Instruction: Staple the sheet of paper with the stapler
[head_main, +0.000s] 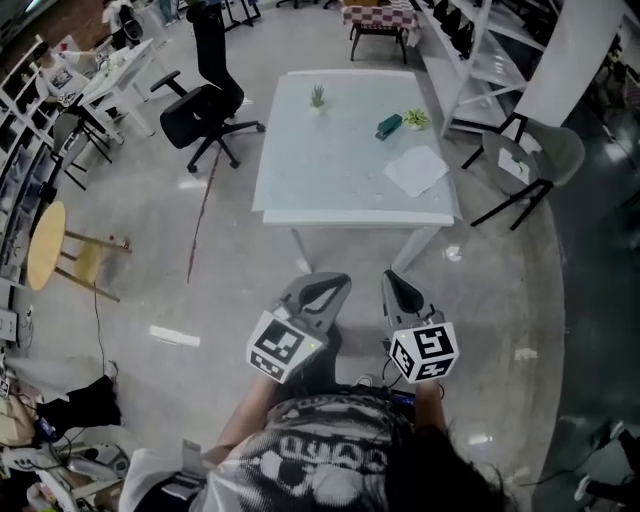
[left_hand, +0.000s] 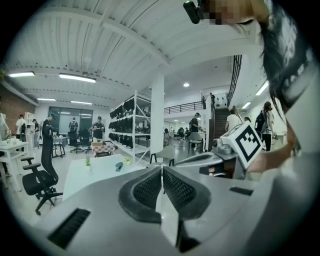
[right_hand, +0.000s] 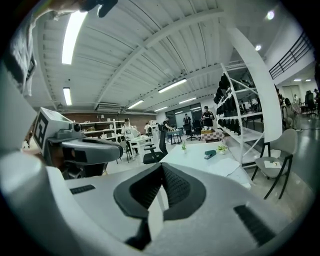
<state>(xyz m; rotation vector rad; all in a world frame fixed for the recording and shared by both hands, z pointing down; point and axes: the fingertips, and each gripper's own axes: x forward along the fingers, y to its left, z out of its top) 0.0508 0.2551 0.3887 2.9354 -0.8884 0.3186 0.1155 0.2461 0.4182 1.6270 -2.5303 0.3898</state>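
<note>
**Step in hand: approach.** Neither task item is touched yet.

- The left gripper (left_hand: 162, 171) has its jaws pressed together with nothing between them.
- The right gripper (right_hand: 161, 168) has its jaws likewise closed and empty.
- Both grippers are held side by side, near each other, short of the near edge of the surface (head_main: 330, 180).

**Location of task items.**

- The sheet of paper (head_main: 416, 170) lies flat on the surface, well ahead of both jaws and a little to the right of the right jaws.
- The stapler (head_main: 389, 126) rests beyond the sheet, further from the jaws and apart from it.

**Next move, as judged.** Bring both grippers forward over the surface and open the jaws before contact. One pair should likely take the stapler and the other steady the sheet. A corner of the sheet must enter the stapler mouth.

**Surroundings.**

- A small plant (head_main: 318, 97) stands far ahead of the left jaws. A second plant (head_main: 416, 118) sits just beside the stapler and may be knocked during the grasp.
- A grey chair (head_main: 540, 160) stands right of the surface; an office chair (head_main: 205, 105) stands left.
- Bare floor lies between the jaws and the surface; nothing blocks the path.
</note>
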